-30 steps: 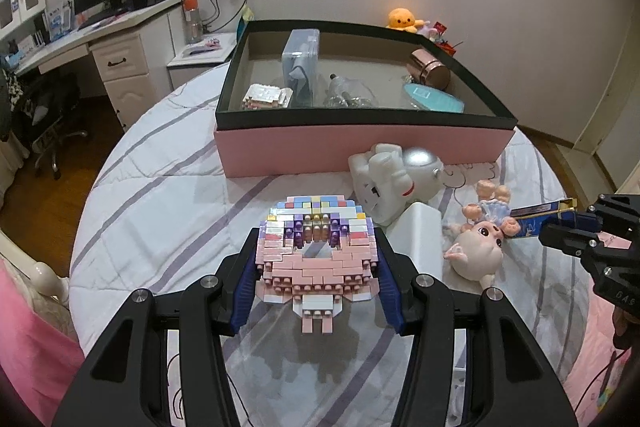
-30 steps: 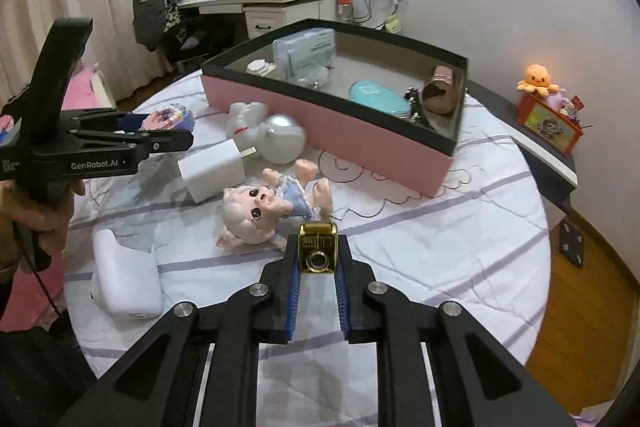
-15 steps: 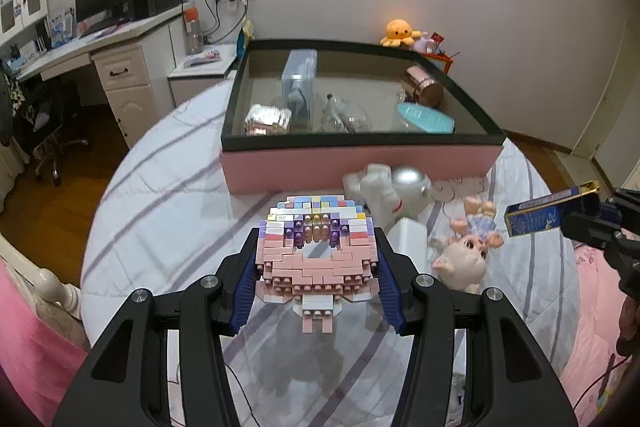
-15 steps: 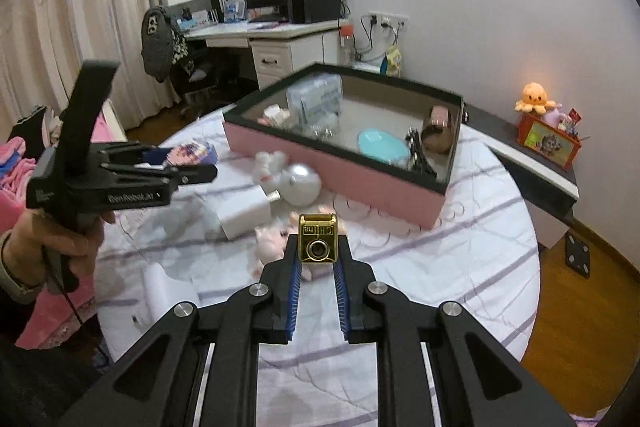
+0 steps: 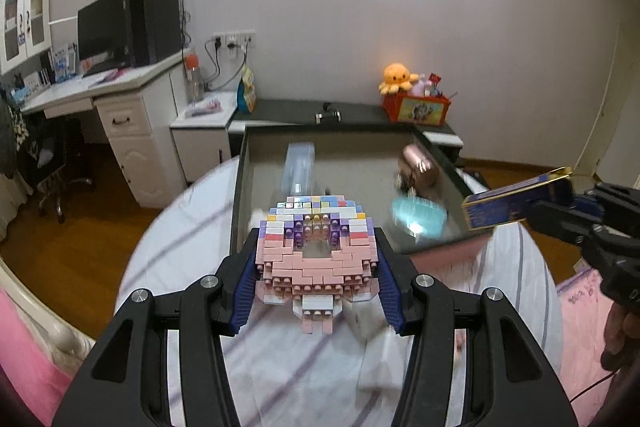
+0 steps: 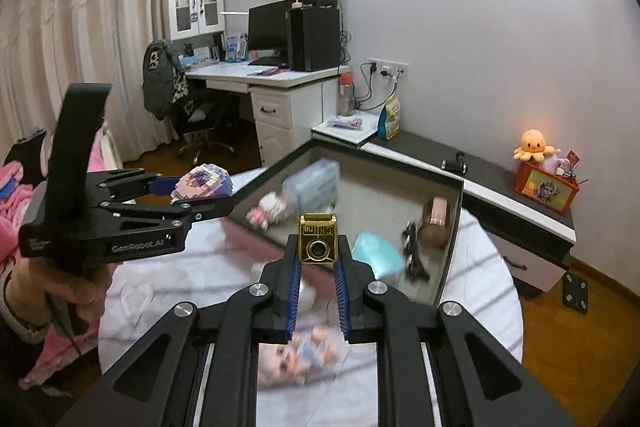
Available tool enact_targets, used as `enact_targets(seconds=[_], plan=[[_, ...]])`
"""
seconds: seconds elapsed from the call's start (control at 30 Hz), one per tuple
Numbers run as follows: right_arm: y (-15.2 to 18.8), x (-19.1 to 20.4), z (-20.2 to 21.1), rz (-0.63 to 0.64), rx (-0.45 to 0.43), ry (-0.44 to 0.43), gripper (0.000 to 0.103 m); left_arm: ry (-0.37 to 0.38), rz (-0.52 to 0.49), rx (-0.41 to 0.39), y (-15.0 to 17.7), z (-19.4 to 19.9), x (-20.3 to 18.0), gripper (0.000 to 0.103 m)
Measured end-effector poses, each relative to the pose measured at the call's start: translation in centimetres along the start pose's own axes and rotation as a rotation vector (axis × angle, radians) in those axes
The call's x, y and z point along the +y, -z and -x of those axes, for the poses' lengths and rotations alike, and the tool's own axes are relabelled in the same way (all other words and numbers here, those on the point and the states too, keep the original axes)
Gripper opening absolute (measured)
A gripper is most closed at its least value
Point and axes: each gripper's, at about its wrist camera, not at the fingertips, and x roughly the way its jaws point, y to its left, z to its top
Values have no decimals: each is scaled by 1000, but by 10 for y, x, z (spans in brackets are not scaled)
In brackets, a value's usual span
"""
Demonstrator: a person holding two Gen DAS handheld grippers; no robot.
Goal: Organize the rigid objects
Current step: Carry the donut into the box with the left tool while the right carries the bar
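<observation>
My left gripper (image 5: pixel 316 239) is shut on a pink and pastel brick-built figure (image 5: pixel 316 271), held in the air just before the near wall of the storage box (image 5: pixel 236 211), which is pink with a black rim. In the right wrist view the same figure (image 6: pixel 206 183) sits in the left gripper (image 6: pixel 192 195) at the left. My right gripper (image 6: pixel 318 255) is shut on a narrow gold and blue box (image 6: pixel 318 239), also held above the table near the storage box (image 6: pixel 452 239). From the left wrist view that gold and blue box (image 5: pixel 516 203) juts in from the right.
Inside the storage box lie a teal case (image 6: pixel 376 251), a rose-gold cylinder (image 6: pixel 436 223), a small black tower (image 6: pixel 412 255) and a clear pack (image 6: pixel 316 179). A doll (image 6: pixel 300 355) lies on the striped cloth below my right gripper. A low black cabinet (image 6: pixel 500 171) stands behind.
Both grippers have risen with their loads and tilted up toward the storage box. The toys on the cloth have slid down and mostly out of the left wrist view.
</observation>
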Motion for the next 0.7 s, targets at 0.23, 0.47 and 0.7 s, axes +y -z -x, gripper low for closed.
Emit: enact_targets(seconds=[0.23,0.47,0.7], plan=[[-31,-24,-36,-27,-14,42,15,18,-9,-19,-44,-30,-3,52],[-50,-54,-81,-65,27,72,15,30,-18,20,-75,-87,-12,52],[-40,-76,-124,-112,119,100,16,47,-16,107,-78,-145,-20,52]])
